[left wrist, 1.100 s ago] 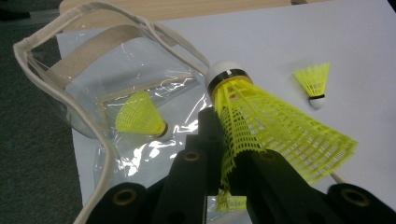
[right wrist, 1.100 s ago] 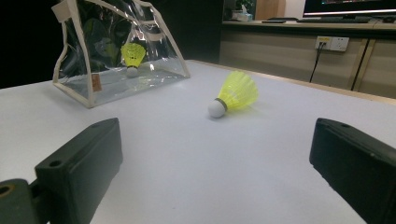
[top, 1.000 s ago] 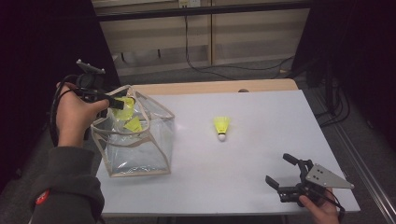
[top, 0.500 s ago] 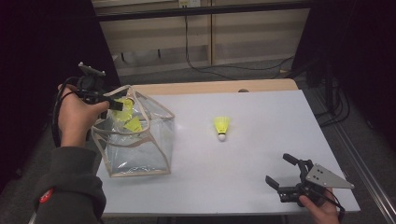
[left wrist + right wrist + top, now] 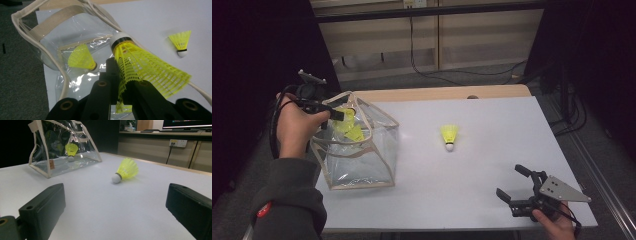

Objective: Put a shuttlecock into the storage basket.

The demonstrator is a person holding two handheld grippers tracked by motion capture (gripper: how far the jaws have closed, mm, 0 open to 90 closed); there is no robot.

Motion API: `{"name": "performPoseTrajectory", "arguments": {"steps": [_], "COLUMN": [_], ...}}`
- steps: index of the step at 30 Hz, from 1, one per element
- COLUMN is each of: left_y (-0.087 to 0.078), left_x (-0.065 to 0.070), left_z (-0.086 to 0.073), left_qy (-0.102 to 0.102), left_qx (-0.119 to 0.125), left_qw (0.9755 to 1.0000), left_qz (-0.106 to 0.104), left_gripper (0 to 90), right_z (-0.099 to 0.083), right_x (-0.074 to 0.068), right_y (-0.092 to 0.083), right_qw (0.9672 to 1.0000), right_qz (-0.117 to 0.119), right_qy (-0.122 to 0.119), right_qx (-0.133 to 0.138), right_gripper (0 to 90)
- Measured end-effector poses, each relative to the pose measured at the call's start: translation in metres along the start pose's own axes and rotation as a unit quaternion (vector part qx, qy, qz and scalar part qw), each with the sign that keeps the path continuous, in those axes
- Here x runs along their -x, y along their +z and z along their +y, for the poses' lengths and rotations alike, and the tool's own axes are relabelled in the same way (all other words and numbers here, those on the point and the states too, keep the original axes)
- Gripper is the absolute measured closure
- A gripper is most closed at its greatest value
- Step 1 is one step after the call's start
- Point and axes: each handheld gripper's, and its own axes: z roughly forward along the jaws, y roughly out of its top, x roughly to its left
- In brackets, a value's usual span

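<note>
Left tongs (image 5: pixel 117 82) clamp a yellow mesh shuttlecock (image 5: pixel 145 65) over the clear plastic tote bag's (image 5: pixel 362 160) mouth at 9 o'clock; barely shifted, prob. about to drop. Right tongs (image 5: pixel 518 186) gape wide, idle; 2nd shuttle (image 5: pixel 449 136) mid-desk

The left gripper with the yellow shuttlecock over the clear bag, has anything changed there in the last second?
Hardly anything. The left gripper stays shut on its shuttlecock at the mouth of the clear bag, with at most a slight shift; it has not let go. One shuttlecock still lies inside the bag, another stays on the white table, and the right gripper rests open at the near corner.
</note>
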Motion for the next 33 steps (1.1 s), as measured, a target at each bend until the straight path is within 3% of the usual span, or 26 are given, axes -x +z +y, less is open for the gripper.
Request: {"name": "performPoseTrajectory", "arguments": {"steps": [25, 33], "left_y": [0.018, 0.023], "left_x": [0.0, -0.001], "left_z": [-0.004, -0.006], "left_qy": [0.003, 0.002], "left_qx": [-0.017, -0.006], "left_qw": [0.9998, 1.0], "left_qz": [0.005, 0.006], "left_gripper": [87.0, 81.5], "right_z": [0.0, 0.0], "right_x": [0.0, -0.001], "right_y": [0.0, 0.0], "right_qw": [1.0, 1.0], "right_qz": [0.0, 0.0], "right_qy": [0.001, 0.001], "right_qx": [0.0, 0.001], "right_gripper": [2.7, 2.7]}}
